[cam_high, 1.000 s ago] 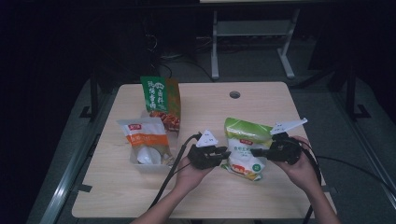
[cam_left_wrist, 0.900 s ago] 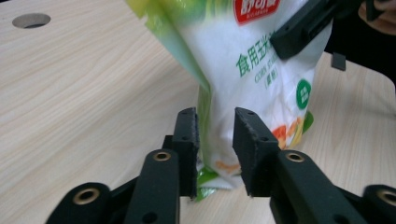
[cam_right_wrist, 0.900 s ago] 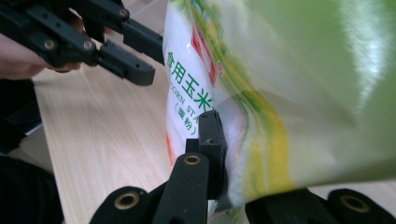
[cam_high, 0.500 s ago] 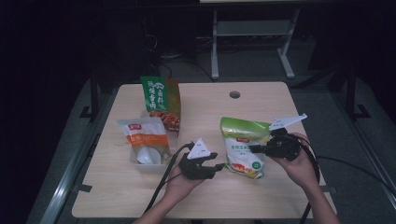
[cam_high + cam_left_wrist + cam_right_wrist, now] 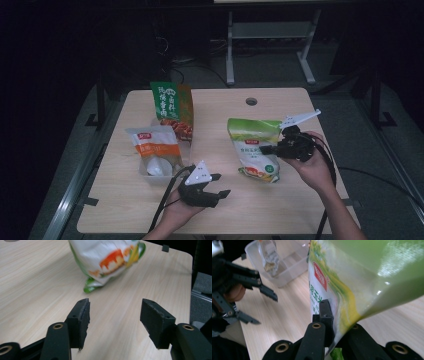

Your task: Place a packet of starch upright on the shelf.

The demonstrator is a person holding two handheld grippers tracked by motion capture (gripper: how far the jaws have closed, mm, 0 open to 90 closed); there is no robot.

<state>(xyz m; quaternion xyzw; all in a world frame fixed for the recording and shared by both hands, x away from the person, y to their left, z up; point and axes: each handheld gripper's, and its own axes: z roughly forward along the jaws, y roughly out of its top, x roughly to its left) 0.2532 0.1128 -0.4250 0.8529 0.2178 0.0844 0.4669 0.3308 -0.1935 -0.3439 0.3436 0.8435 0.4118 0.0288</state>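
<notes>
On the right side of the surface, the right tool grips the green and white bag by its right edge, its jaws closed narrow on the film so the bag lifts and tilts, its lower end seemingly resting on the wood. The step in hand looks like picking this bag up, or raising it to stand. The left tool waits near the front, to the bag's left and apart from it, jaws spread wide and holding nothing. Next, I judge, the right tool must keep its pinch firm, since the slack film could slip. The clear tray and two other bags lie to the left.
</notes>
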